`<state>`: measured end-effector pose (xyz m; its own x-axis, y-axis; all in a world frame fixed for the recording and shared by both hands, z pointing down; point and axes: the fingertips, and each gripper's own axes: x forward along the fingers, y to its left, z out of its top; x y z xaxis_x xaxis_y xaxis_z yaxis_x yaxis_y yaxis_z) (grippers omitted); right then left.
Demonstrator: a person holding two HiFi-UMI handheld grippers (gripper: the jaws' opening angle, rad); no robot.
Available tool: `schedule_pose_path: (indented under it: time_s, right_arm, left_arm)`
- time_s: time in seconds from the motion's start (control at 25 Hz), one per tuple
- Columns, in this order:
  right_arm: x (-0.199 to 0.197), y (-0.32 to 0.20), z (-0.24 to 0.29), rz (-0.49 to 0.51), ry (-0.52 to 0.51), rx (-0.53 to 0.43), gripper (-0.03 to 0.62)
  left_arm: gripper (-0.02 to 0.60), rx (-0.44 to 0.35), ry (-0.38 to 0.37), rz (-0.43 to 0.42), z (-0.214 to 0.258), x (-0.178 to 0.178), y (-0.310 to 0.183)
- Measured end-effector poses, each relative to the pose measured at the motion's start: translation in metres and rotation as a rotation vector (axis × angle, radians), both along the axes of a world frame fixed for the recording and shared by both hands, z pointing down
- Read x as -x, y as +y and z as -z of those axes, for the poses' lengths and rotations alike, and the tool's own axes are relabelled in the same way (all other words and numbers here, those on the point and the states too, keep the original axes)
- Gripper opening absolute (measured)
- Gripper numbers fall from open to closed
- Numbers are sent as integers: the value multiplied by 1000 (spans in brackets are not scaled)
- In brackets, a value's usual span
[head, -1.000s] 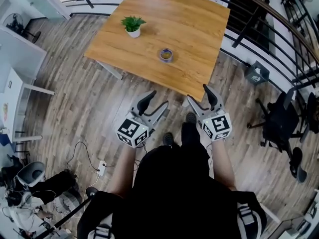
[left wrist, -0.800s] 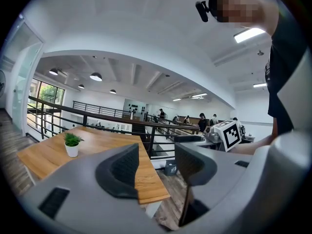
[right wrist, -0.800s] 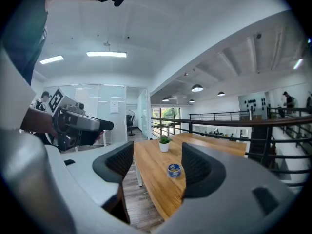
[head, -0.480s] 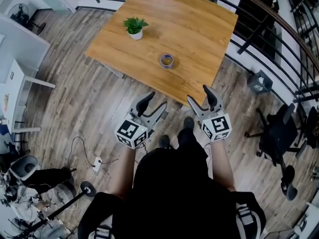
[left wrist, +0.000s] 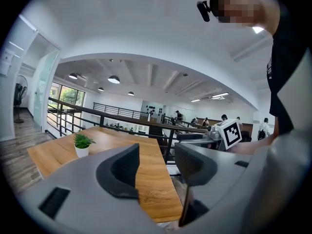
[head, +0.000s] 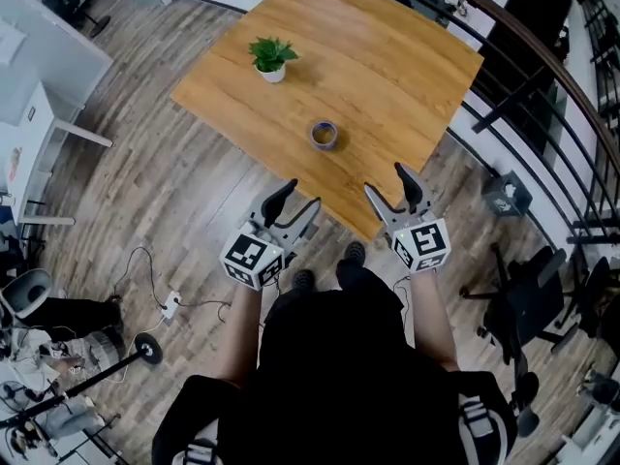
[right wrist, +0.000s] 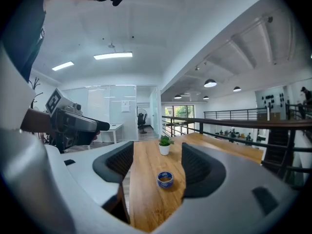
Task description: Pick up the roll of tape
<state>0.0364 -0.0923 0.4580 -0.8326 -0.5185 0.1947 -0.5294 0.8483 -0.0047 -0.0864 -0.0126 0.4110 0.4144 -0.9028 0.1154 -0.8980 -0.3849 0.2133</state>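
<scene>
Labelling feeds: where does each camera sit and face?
Head view: on the head, steeply down at table, roll of tape, plant; both forearms, left gripper, right gripper show.
Left gripper view: along its open jaws across the table; right gripper, torso show.
Right gripper view: along its open jaws at the tape; left gripper shows.
Shared: plant, in all three.

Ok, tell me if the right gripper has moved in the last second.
Yes. The right gripper has gone forward toward the table: its tongs now overlap the near edge in the head view, nearer the roll of tape.
</scene>
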Motion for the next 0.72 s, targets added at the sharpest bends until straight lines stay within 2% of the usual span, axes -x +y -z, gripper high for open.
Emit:
schedule_pose_path:
  time_s: [0.4, 0.72]
  right_arm:
    - [-7, -49, -2, 119, 17, -2, 322]
    - [-9, -69, -16, 157, 11, 27, 322]
  left_arm:
    - [239, 12, -3, 119, -9, -17, -39]
    - [239, 38, -20, 164, -18, -21, -51]
